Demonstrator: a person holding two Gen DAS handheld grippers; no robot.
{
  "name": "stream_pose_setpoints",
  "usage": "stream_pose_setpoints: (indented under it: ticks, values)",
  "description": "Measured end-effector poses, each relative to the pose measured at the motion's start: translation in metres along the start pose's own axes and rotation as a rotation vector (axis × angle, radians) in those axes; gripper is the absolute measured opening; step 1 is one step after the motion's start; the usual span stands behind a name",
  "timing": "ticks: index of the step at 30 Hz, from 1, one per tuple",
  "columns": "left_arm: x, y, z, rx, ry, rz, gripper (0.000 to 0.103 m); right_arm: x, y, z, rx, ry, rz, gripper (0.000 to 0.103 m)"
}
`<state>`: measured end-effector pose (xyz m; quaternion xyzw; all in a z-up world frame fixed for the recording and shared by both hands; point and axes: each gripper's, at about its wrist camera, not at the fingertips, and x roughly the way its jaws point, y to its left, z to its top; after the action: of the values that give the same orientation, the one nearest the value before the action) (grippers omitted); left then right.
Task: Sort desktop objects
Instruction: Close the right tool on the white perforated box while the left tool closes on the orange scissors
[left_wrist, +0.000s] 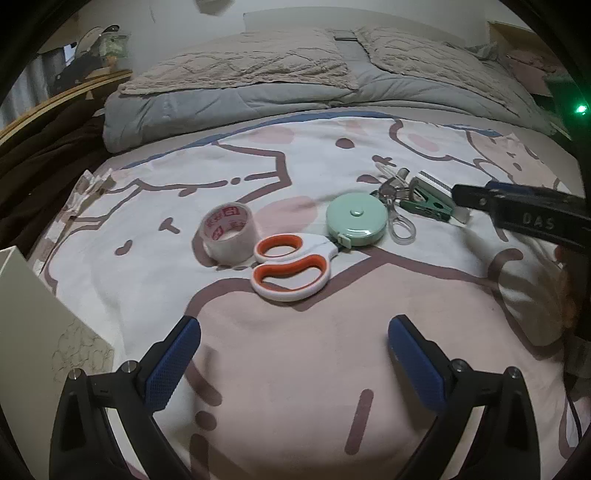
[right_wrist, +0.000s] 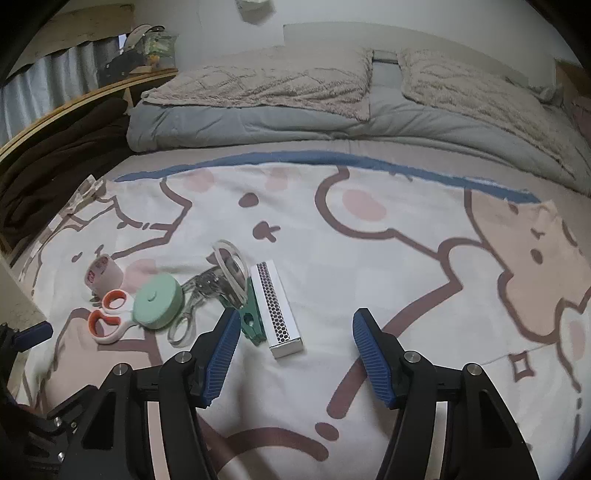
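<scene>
A cluster of small objects lies on a white and pink cartoon-print blanket (right_wrist: 369, 266) spread over a bed, with wide bare fabric to the right of the cluster and toward the folded grey quilt (right_wrist: 258, 122) at the far end; the blanket's left edge runs close to a wooden ledge (right_wrist: 74, 110). The right gripper (right_wrist: 291, 354) hovers with its blue-padded jaws apart and nothing between them, just short of the near end of a slim white box with a perforated metal top (right_wrist: 275, 310). This box lies flat, its long axis running away from the gripper and leaning slightly left. A green clip (right_wrist: 251, 325) touches its left side, beside clear-handled small scissors (right_wrist: 192, 310). Further left sit a round mint-green tape measure (left_wrist: 356, 220), orange-and-white scissors (left_wrist: 291, 267) and a roll of clear tape (left_wrist: 229, 232). The left gripper (left_wrist: 293, 354) hangs above bare pink fabric, jaws wide and empty.
</scene>
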<state>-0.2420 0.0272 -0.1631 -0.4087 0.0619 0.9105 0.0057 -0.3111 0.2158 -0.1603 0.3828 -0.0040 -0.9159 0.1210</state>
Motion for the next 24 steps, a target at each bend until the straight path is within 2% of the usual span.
stream_pose_setpoints:
  ticks: [2,3,4,10,16,19,24]
  values:
    - [0.003,-0.001,0.001,0.002,0.003,-0.002,0.102,0.006,-0.001,-0.004,0.004,0.015,0.003,0.064]
    - [0.004,0.000,0.001,0.001,0.004,-0.003,0.102,0.009,-0.001,-0.006,0.007,0.021,0.006,0.061]
    - [0.006,0.001,0.002,-0.005,0.005,-0.005,0.101,0.011,-0.002,-0.007,0.013,0.027,0.011,0.053]
    - [0.009,0.012,0.006,-0.056,-0.001,-0.015,0.099,0.012,-0.005,-0.009,0.034,0.020,0.066,0.040]
    - [0.019,0.019,0.013,-0.076,0.012,-0.023,0.093,0.012,0.012,-0.014,-0.036,0.008,0.047,0.022]
    - [0.028,0.021,0.014,-0.084,0.042,-0.041,0.093,0.012,0.018,-0.016,-0.073,-0.002,0.035,0.022]
    - [0.035,0.023,0.018,-0.096,0.061,-0.043,0.091,0.013,0.013,-0.016,-0.052,-0.001,0.052,0.021]
